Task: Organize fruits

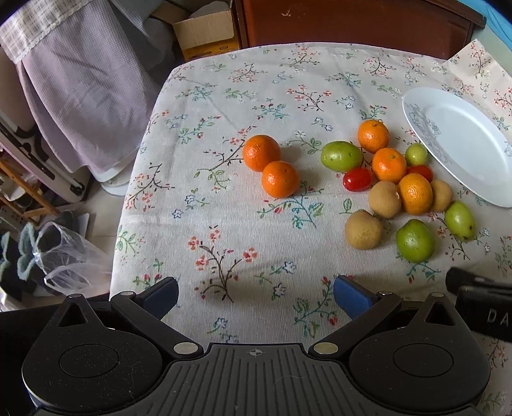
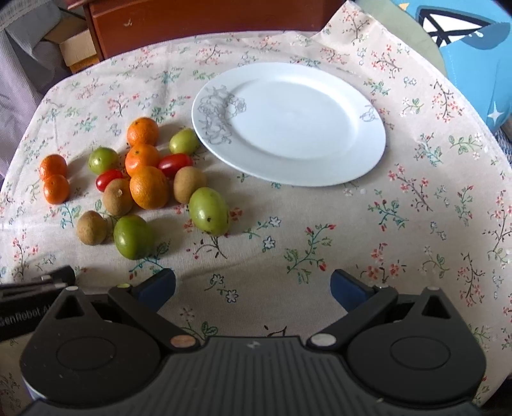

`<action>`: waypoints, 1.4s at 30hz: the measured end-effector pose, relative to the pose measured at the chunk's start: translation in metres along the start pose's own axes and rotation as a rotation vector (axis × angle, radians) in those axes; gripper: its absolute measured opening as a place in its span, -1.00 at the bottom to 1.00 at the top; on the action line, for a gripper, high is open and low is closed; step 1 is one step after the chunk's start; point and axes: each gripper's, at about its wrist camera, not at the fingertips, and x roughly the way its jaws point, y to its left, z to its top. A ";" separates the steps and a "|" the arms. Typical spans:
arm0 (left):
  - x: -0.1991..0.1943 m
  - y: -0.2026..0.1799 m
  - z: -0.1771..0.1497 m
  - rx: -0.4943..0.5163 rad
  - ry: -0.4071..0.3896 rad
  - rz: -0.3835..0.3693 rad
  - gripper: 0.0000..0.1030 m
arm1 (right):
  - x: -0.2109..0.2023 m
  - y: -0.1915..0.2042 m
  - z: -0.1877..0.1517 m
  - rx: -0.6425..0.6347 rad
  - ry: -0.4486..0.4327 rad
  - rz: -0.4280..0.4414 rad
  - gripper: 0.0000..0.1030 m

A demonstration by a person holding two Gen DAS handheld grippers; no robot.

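Loose fruit lies on a floral tablecloth [image 1: 224, 230]. Two oranges [image 1: 270, 164] touch each other apart from the main pile, which holds more oranges [image 2: 148, 187], green fruits [image 2: 208, 210], brown kiwis [image 2: 92, 228] and red tomatoes [image 2: 174, 164]. A white plate [image 2: 352, 96] sits bare to the right of the pile, with a green fruit [image 2: 184, 140] against its rim. My left gripper [image 1: 256, 296] hovers open over the cloth, nearer than the two oranges. My right gripper [image 2: 252, 288] is open too, nothing between its fingers, nearer than the plate.
The table's left edge [image 1: 128, 198] drops to a floor with a plastic bag [image 1: 68, 259] and clutter. A cardboard box [image 1: 204, 32] and a wooden cabinet [image 1: 352, 22] stand behind the table. A blue cushion [image 2: 473, 41] lies at the far right.
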 end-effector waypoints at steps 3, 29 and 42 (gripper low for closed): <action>-0.004 0.002 -0.001 -0.010 -0.002 0.009 1.00 | -0.006 0.001 0.001 -0.009 -0.025 0.001 0.98; -0.034 0.012 -0.002 -0.057 -0.039 0.046 1.00 | -0.028 0.011 0.002 -0.042 -0.073 0.097 0.98; -0.036 0.012 -0.002 -0.057 -0.047 0.060 1.00 | -0.028 0.011 0.002 -0.045 -0.072 0.098 0.98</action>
